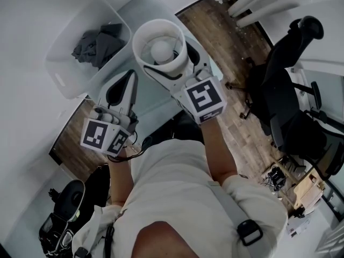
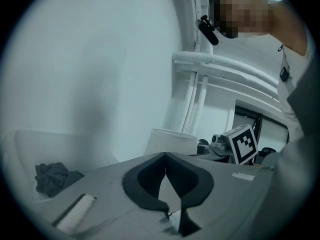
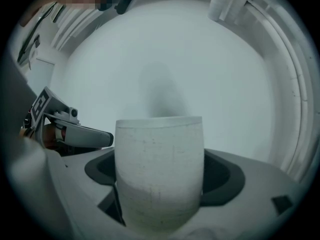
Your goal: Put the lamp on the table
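White lamp [image 1: 159, 50] clamped upright in your right gripper's [image 1: 173, 75] jaws, by the pale bench [image 1: 32, 47], your left gripper [image 2: 165, 156] just left, jaws together, empty.

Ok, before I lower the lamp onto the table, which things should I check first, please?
1. Right tool grips lamp: ok, jaws closed on the shade.
2. Lamp upright: ok, opening faces up.
3. Left tool free: ok, shut on nothing.
4. Bare table ahead: ok.
5. Bin with cloth out of the path: ok, it sits to the left.
6. Gap under lamp: cannot tell.
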A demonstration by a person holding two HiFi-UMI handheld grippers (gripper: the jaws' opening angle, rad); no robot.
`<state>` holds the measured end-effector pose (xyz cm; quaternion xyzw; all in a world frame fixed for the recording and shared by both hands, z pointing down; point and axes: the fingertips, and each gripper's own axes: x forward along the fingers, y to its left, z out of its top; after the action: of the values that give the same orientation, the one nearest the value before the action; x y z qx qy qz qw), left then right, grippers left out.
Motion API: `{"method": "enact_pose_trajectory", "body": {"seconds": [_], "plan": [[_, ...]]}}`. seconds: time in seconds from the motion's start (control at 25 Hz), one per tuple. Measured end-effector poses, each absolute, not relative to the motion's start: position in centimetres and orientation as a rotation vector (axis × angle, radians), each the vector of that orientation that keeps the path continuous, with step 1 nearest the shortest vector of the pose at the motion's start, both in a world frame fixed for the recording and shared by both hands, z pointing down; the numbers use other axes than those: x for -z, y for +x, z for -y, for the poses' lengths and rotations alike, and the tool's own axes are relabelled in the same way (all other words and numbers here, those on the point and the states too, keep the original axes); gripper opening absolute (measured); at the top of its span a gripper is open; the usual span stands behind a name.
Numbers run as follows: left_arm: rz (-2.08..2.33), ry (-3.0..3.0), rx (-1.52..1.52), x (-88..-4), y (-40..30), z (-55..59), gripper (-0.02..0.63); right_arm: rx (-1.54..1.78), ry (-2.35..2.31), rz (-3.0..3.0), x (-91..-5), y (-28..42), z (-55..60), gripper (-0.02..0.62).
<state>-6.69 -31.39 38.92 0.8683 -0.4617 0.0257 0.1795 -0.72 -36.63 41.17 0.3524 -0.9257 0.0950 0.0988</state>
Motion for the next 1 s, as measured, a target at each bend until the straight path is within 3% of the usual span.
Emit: {"method": "enact_pose_trajectory", "body": {"seconds": [1.0], "plan": [[1.232,2.469,-0.071,-40.2,-5.3,30.6,0.000,-0.281,1.059,2.750,-42.4,0.2,35.4,0.482]]}}
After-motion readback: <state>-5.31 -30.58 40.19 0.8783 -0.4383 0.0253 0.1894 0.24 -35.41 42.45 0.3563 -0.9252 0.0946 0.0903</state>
